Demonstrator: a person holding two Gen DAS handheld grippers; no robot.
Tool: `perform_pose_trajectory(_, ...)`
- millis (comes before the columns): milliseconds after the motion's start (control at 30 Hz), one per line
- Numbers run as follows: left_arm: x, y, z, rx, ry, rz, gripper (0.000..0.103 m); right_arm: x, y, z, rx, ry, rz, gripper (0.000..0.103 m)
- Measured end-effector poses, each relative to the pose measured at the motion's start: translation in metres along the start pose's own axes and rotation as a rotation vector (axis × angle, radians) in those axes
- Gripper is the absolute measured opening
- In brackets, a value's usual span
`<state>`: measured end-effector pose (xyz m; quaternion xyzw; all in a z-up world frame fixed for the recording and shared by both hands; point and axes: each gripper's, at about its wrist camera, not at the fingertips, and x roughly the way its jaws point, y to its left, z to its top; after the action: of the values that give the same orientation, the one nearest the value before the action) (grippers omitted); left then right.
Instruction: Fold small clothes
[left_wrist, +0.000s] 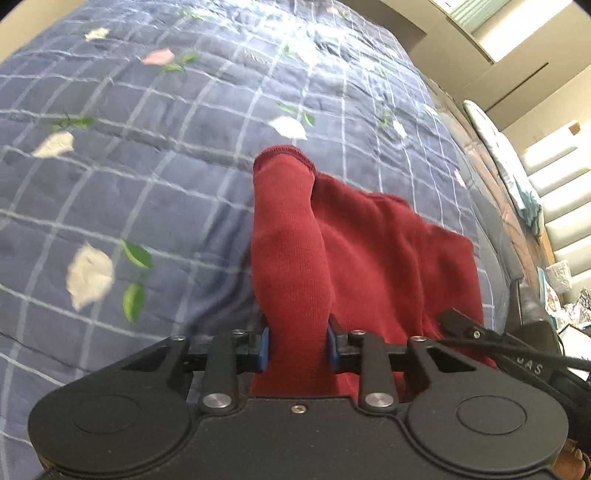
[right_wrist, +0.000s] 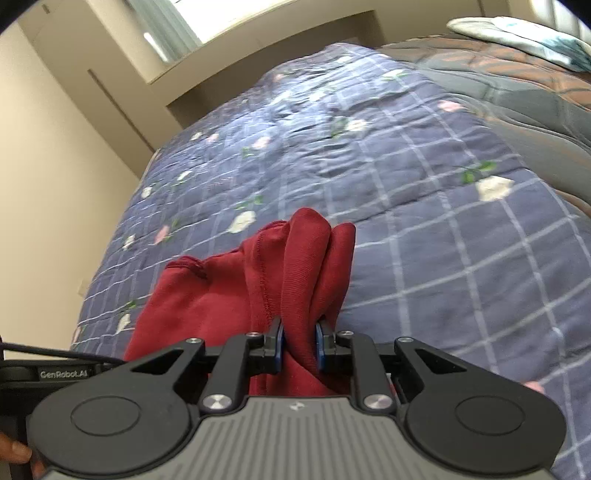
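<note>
Left gripper (left_wrist: 298, 345): blue pads pressed on both sides of a bunched fold of the red garment (left_wrist: 332, 258); jaws closed down to a narrow gap filled by the cloth; the fold stands up from the pads as a tube ending in a stitched hem, the rest of the garment spreading to the right and sagging toward the bed.

Right gripper (right_wrist: 299, 345): jaws nearly together, pads clamped on a gathered ridge of the same garment (right_wrist: 229, 291); several folds stand up beyond the pads, a stitched seam runs along the left fold; remaining cloth hangs to the left.

Beyond the garment in both views: blue checked quilt (left_wrist: 155, 177) with white and pink flowers and green leaves, covering the bed; a brown and grey blanket (right_wrist: 517, 88) lies at its far edge in the right wrist view; cream walls behind.
</note>
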<state>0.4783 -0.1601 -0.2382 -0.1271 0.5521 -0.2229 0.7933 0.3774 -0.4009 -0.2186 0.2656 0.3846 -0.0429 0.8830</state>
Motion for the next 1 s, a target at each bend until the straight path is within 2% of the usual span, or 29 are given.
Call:
perform_pose_trajectory(200,-0.019,0.028,0.018,-0.011,-0.031,0.047,0.031,0.025,0.045,0.002,-0.050,0.007,0.061,0.019)
perform_pose_trajectory(333,-0.032,0.048,0.028,-0.024,-0.061,0.087,0.031,0.040,0.059,-0.004,-0.013,0.023,0.075,0.019)
perform_pose_trajectory(533,-0.034,0.077,0.031,-0.053,-0.054,0.117,0.031,0.059,0.056,-0.024,0.040,0.076,0.014,0.019)
perform_pose_trajectory(733,-0.020,0.089,0.016,-0.063,-0.028,0.134,0.033,0.058,0.044,-0.029,0.050,0.073,-0.044,0.023)
perform_pose_trajectory(767,-0.019,0.090,0.014,-0.063,-0.029,0.135,0.033,0.059,0.043,-0.030,0.041,0.076,-0.055,0.027)
perform_pose_trajectory(800,-0.018,0.091,0.014,-0.066,-0.030,0.134,0.035,0.061,0.043,-0.031,0.028,0.084,-0.076,0.036)
perform_pose_trajectory(867,-0.015,0.094,0.014,-0.066,-0.024,0.137,0.039,0.064,0.043,-0.034,0.006,0.096,-0.115,0.047)
perform_pose_trajectory(933,-0.009,0.095,0.014,-0.066,-0.003,0.153,0.050,0.060,0.041,-0.037,-0.007,0.092,-0.119,0.052)
perform_pose_trajectory(1000,-0.005,0.096,0.015,-0.067,0.011,0.160,0.057,0.056,0.040,-0.039,-0.026,0.085,-0.141,0.066)
